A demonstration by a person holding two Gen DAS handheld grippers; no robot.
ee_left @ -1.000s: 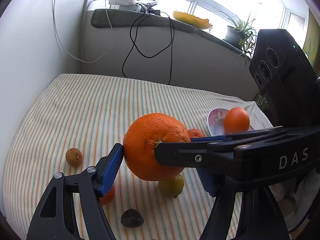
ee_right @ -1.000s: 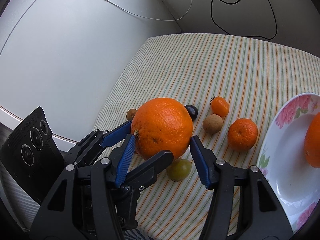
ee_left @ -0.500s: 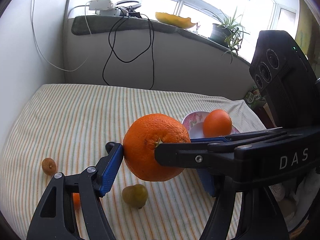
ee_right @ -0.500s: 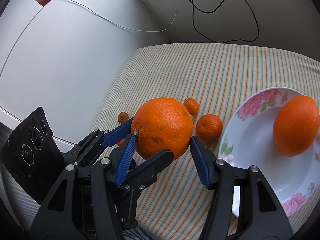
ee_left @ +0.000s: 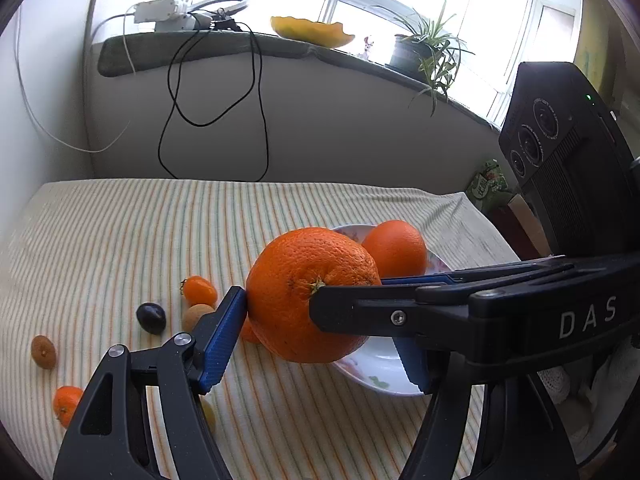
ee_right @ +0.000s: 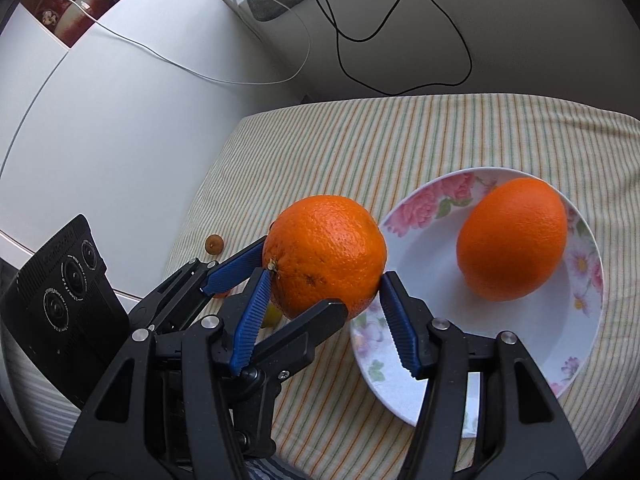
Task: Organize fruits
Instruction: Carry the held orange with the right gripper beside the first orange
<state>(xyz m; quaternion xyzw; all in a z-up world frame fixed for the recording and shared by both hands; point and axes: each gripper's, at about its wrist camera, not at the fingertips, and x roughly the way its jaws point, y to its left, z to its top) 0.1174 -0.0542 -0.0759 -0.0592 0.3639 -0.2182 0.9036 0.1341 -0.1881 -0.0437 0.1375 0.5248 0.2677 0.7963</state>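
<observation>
A large orange (ee_left: 308, 300) (ee_right: 324, 252) hangs in the air over the left rim of a floral white plate (ee_left: 380, 384) (ee_right: 420, 208). Both grippers hold it at once. My left gripper (ee_left: 316, 320) presses its blue pads on the orange's sides, the right pad partly hidden behind the other tool. My right gripper (ee_right: 324, 280) grips the same orange from a crossing direction. A second orange (ee_left: 396, 248) (ee_right: 512, 240) lies on the plate.
On the striped cloth (ee_left: 120, 240) left of the plate lie small fruits: a kumquat (ee_left: 199, 288), a dark grape (ee_left: 151, 318), a brown longan (ee_left: 43, 352), a mandarin (ee_left: 66, 404). A wall with hanging cables (ee_left: 216, 120) and a windowsill stand behind.
Both grippers carried the large orange sideways from above the loose small fruits to the plate's rim. The grip on it has not changed.
</observation>
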